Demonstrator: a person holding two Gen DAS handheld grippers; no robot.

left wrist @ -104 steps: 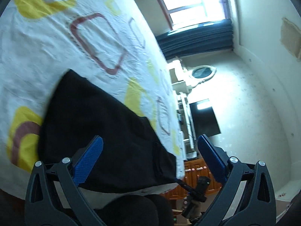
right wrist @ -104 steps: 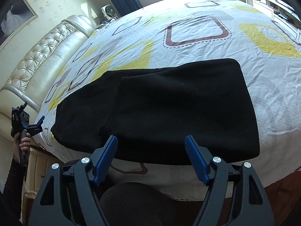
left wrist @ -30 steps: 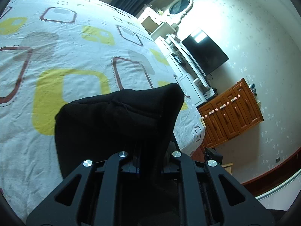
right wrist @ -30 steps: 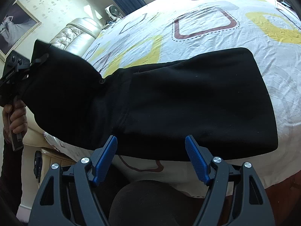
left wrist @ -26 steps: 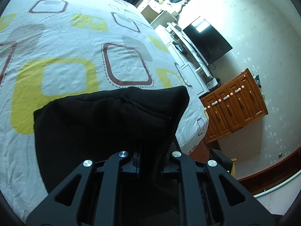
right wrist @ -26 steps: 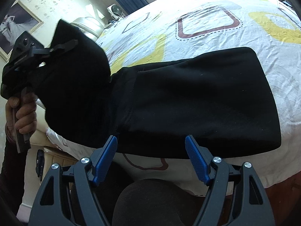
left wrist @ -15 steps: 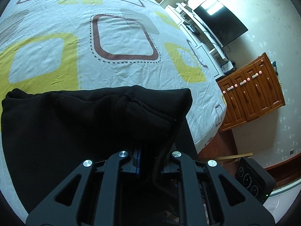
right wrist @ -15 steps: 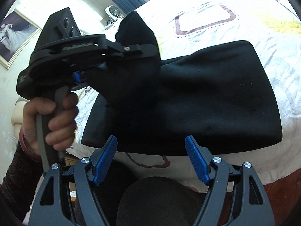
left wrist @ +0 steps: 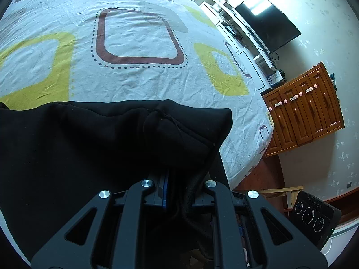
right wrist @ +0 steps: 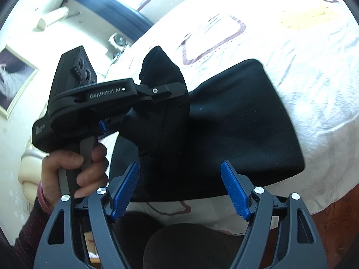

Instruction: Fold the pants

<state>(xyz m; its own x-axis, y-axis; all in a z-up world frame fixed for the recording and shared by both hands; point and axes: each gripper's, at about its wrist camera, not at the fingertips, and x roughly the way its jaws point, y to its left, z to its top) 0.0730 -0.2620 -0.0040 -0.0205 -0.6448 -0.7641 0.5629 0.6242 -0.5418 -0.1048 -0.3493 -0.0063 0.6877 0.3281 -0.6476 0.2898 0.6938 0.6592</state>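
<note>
The black pants lie across the near edge of a bed covered by a white sheet printed with yellow and maroon rounded squares. In the right wrist view the garment fills the middle of the frame, its flat folded body reaching to the centre right, while one end is lifted off the sheet and stands up as a dark peak at the upper centre. That raised end is pinched by the left gripper, whose jaws are clamped tight on the cloth; a hand at the lower left of the frame wraps its handle, with a dark knitted sleeve below it. In the left wrist view the same gripper sits at the bottom centre, the fabric bunched over its closed jaws, a drawstring trailing down beside them, and the rest of the pants spreads over the lower left of the frame. The right gripper hangs at the bottom of its own view with its blue pads spread wide, nothing between them, just in front of the near edge of the pants. A wooden cabinet and a dark television stand at the right of the left wrist view.
</note>
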